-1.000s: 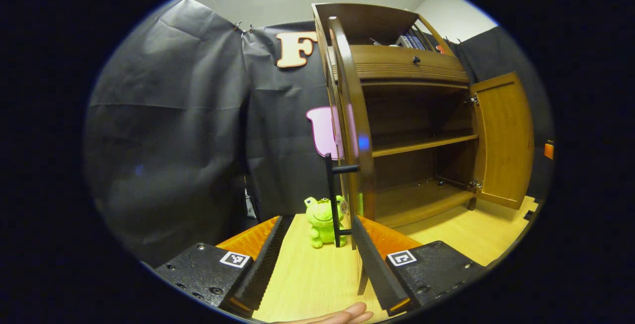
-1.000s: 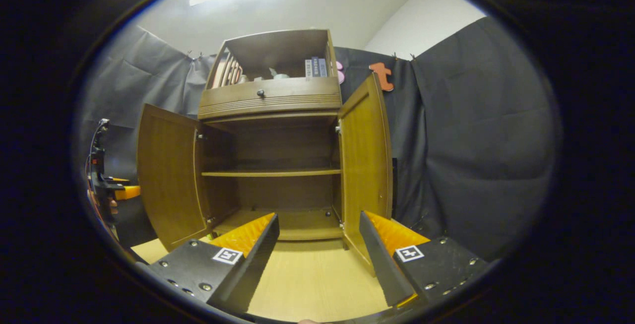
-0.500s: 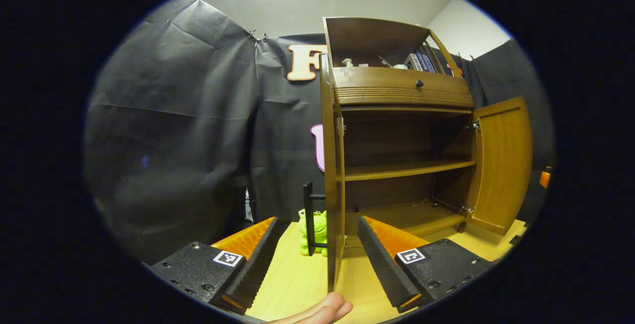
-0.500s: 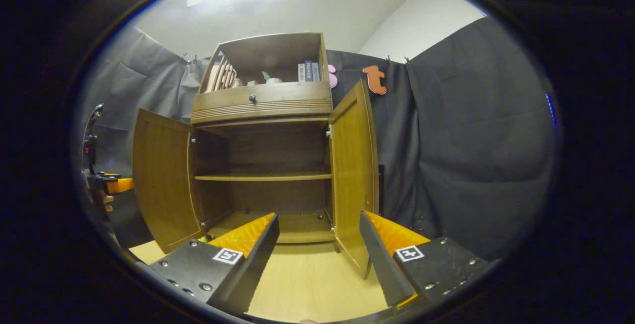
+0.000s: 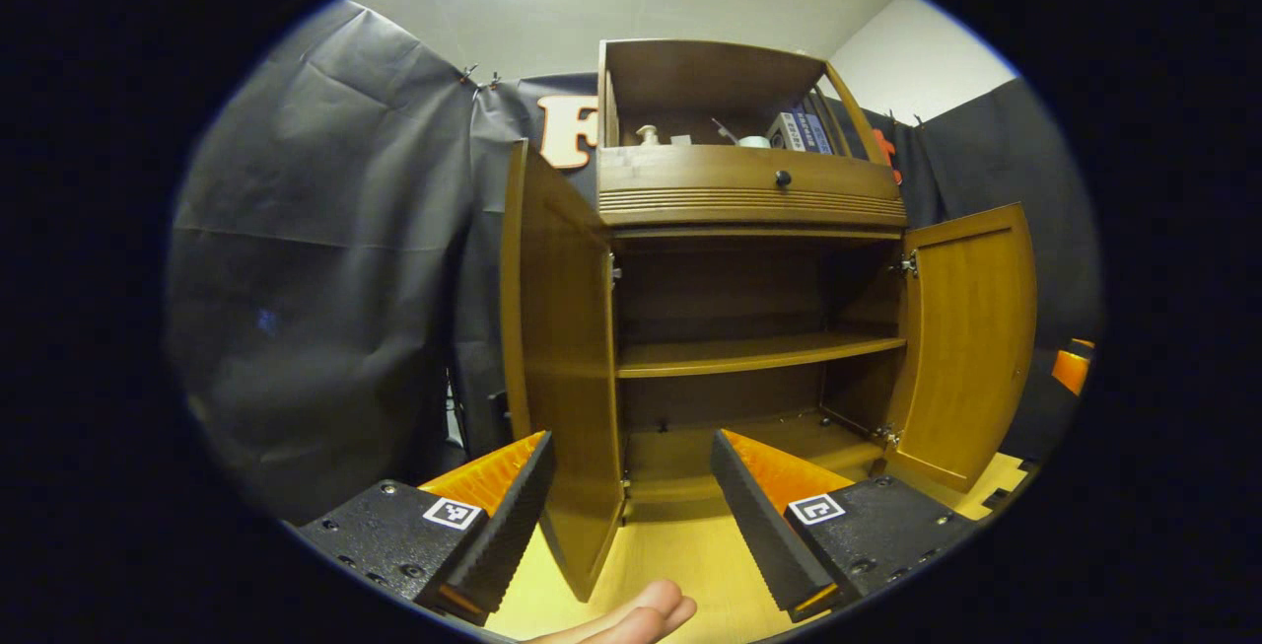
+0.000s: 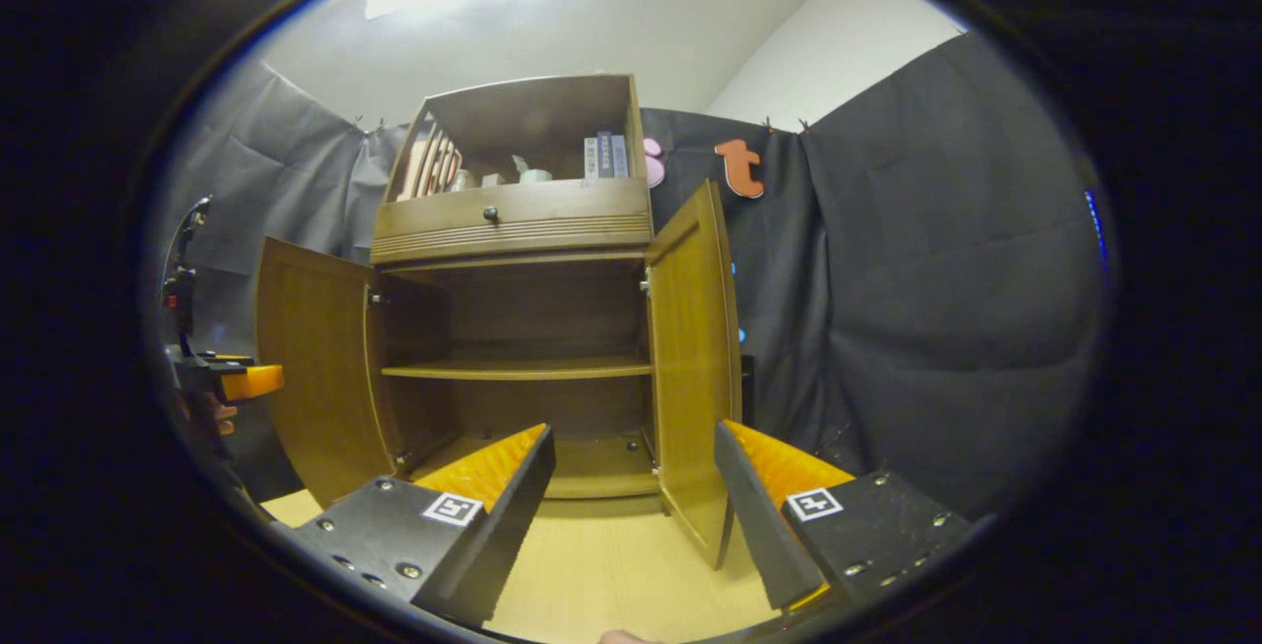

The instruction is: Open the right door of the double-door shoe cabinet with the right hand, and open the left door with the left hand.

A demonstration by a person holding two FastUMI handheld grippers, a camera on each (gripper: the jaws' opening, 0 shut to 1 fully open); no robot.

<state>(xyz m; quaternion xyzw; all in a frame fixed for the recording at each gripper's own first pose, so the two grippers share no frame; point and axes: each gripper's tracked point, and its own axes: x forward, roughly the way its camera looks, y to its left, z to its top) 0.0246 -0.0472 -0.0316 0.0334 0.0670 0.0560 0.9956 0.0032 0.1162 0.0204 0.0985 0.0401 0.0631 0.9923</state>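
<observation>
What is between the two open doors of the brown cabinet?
In the right gripper view, between the open left wooden door and the open right wooden door lies the cabinet's dark inside, with one bare wooden shelf across it and a bare bottom board.

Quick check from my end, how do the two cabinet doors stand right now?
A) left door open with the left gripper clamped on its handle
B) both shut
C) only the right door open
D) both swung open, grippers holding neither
D: in the left gripper view the left door and right door both stand open off the shoe cabinet, and the left gripper is open, clear of the door; the right gripper is open too.
</observation>
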